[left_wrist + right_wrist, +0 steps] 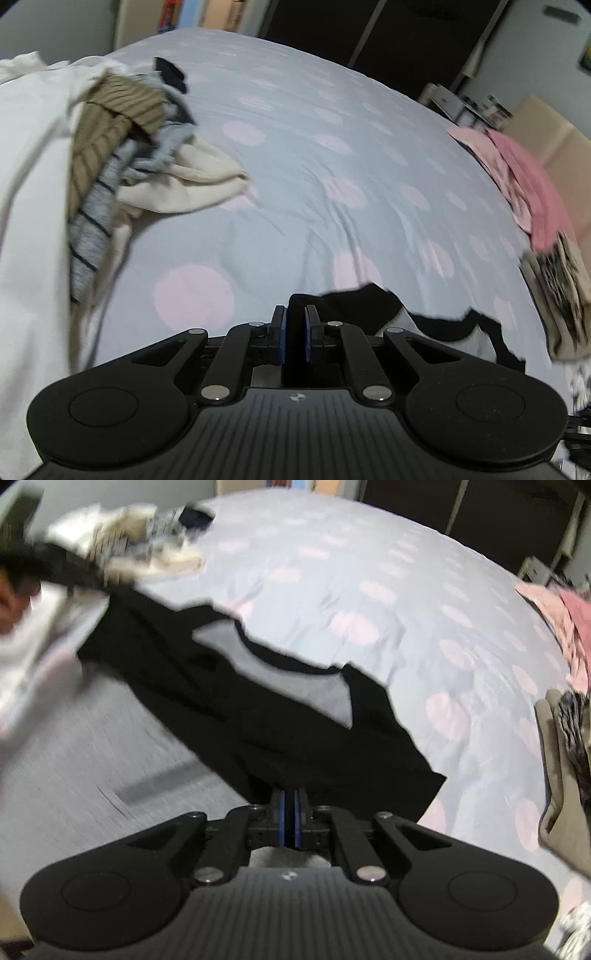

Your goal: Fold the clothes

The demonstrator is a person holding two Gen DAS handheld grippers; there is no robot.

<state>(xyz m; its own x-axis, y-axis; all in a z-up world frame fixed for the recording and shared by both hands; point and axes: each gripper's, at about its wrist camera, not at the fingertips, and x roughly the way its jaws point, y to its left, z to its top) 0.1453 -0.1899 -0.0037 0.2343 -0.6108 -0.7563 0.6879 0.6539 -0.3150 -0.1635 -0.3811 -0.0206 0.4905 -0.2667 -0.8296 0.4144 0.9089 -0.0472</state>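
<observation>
Black shirt hung stretched between both grippers over the spotted bedsheet. Its long axis ran diagonally in the right wrist view, from upper left down to the lower middle, with the grey-lined neckline facing up. Right gripper was pinched on one black edge; left gripper was clamped on another. A pile of unfolded clothes lay at the left, and folded pink items at the right.

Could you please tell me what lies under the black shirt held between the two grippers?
Under the black shirt, the dotted bedsheet shows around its edges; whatever lies directly beneath the cloth is covered.
</observation>
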